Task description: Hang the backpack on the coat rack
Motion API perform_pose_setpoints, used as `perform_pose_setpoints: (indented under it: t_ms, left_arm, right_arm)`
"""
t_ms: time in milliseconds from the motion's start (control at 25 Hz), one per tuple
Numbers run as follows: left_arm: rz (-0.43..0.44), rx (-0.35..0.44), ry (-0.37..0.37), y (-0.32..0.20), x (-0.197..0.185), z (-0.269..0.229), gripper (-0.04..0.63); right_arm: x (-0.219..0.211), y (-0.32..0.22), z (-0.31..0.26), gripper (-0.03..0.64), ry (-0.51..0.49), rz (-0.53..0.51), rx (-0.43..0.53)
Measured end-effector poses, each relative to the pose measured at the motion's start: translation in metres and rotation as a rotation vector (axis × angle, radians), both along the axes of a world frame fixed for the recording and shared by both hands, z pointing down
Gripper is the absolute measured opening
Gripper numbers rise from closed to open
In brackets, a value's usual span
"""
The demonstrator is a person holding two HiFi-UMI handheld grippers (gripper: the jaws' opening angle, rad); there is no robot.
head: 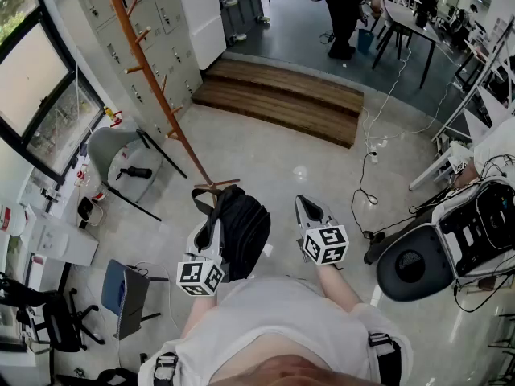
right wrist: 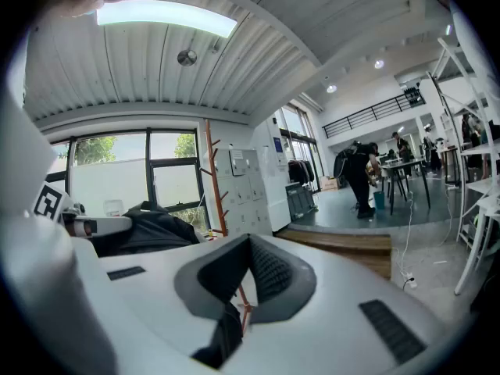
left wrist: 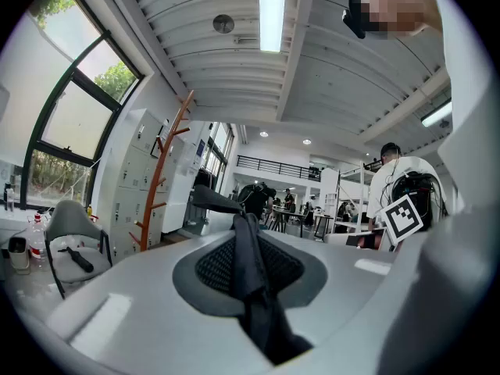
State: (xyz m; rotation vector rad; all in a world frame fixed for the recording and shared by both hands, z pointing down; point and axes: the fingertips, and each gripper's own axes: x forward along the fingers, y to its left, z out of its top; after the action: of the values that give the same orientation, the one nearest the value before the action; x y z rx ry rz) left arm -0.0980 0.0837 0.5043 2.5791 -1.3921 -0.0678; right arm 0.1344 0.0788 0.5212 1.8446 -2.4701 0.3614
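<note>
A black backpack (head: pixel 241 230) hangs in front of me, held up by its strap (left wrist: pixel 251 276). My left gripper (head: pixel 212 225) (left wrist: pixel 247 244) is shut on that strap, which runs up through the jaws. The right gripper (head: pixel 307 206) (right wrist: pixel 244 283) is just right of the bag, its jaws a narrow gap apart with nothing between them. In the right gripper view the backpack (right wrist: pixel 148 229) shows at the left. The orange wooden coat rack (head: pixel 153 79) (left wrist: pixel 160 186) (right wrist: pixel 215 186) stands ahead and to the left, its pegs bare and its base (head: pixel 214 185) close to the bag.
A grey chair (head: pixel 113 155) stands left of the rack, grey lockers (head: pixel 153 30) behind it. A wooden step (head: pixel 282 95) crosses the floor ahead. Cables (head: pixel 368 163) and a black round seat (head: pixel 414 264) lie at the right. A person (head: pixel 346 10) stands by far tables.
</note>
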Motion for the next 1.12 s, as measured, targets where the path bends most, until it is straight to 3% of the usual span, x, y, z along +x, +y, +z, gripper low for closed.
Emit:
perform_pose_setpoints:
  t_ms: [640,1120]
  left_arm:
    - [0.0,-0.003,-0.012,0.005,0.011,-0.01,0.063]
    - [-0.075,-0.016,-0.021,0.001,0.027,0.001,0.063]
  right_arm:
    - [0.012,0.005,0.0,0.008,0.027,0.028,-0.024]
    - [0.033,-0.005,0.016,0.008,0.025,-0.022,-0.034]
